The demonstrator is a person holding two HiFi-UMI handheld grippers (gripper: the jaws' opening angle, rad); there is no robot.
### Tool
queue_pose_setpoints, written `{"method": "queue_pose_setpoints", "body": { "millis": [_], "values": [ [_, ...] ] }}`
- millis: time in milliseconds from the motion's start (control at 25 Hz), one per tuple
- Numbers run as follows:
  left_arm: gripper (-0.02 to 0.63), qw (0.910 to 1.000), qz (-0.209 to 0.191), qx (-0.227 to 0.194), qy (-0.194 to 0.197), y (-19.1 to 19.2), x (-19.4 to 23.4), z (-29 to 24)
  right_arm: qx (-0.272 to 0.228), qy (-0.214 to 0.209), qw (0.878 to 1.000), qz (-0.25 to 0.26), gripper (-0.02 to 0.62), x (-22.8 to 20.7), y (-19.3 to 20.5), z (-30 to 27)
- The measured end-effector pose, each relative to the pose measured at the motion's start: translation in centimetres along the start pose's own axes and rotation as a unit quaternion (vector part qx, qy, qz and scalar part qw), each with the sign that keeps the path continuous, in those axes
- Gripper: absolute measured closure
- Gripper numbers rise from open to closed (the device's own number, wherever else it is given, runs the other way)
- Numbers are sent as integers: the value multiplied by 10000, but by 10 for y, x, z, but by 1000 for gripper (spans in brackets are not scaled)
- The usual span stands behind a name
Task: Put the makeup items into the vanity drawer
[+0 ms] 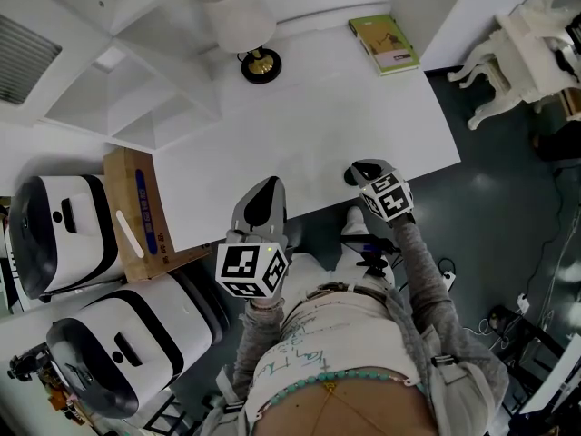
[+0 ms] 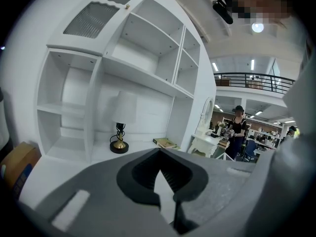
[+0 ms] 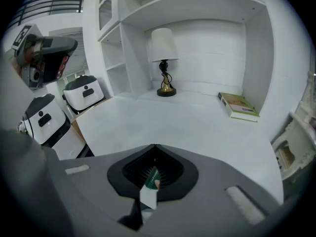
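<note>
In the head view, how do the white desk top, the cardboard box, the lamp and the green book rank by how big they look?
1. White desk top: largest by far.
2. Cardboard box.
3. Lamp and green book: these look alike, and the lamp stands nearer the camera, so I leave them unranked.

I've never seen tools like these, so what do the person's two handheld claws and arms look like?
The left claw and right claw are each a rounded grey shell with black ribbed inner pads. Behind each sits a white cube printed with black square markers. The person's arms are covered by grey sleeves.
</note>
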State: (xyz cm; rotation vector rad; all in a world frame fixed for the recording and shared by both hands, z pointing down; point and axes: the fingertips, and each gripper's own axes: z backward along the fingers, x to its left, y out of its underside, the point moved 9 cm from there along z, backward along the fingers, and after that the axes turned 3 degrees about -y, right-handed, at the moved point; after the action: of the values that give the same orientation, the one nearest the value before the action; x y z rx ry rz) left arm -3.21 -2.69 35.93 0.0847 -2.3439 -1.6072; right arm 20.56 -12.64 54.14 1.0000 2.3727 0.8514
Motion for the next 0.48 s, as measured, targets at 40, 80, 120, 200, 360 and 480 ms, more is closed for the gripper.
{"method": "queue_pose_setpoints", "body": {
  "millis": [40, 80, 120, 200, 360, 480],
  "values": [
    [604, 10000, 2, 2, -9, 0, 0, 1, 45, -17, 10000, 2, 568, 0, 2, -3],
    [604, 10000, 4, 3, -19, 1, 0, 1, 93, -31, 10000, 3, 568, -1, 4, -5],
    [604, 10000, 5, 1, -29, 1, 1, 2, 142, -40, 9999, 3, 568, -1, 7, -8],
    [604, 10000, 13, -5, -57, 1, 2, 3, 230, -56, 9997, -19, 567, -2, 11, -13],
    [604, 9999, 45, -6, -136, 2, 8, 6, 378, -79, 9992, -107, 566, -3, 20, -21],
    [604, 9998, 70, 1, -190, 3, 10, 8, 504, -73, 9986, -127, 557, -3, 26, -26]
  ]
}}
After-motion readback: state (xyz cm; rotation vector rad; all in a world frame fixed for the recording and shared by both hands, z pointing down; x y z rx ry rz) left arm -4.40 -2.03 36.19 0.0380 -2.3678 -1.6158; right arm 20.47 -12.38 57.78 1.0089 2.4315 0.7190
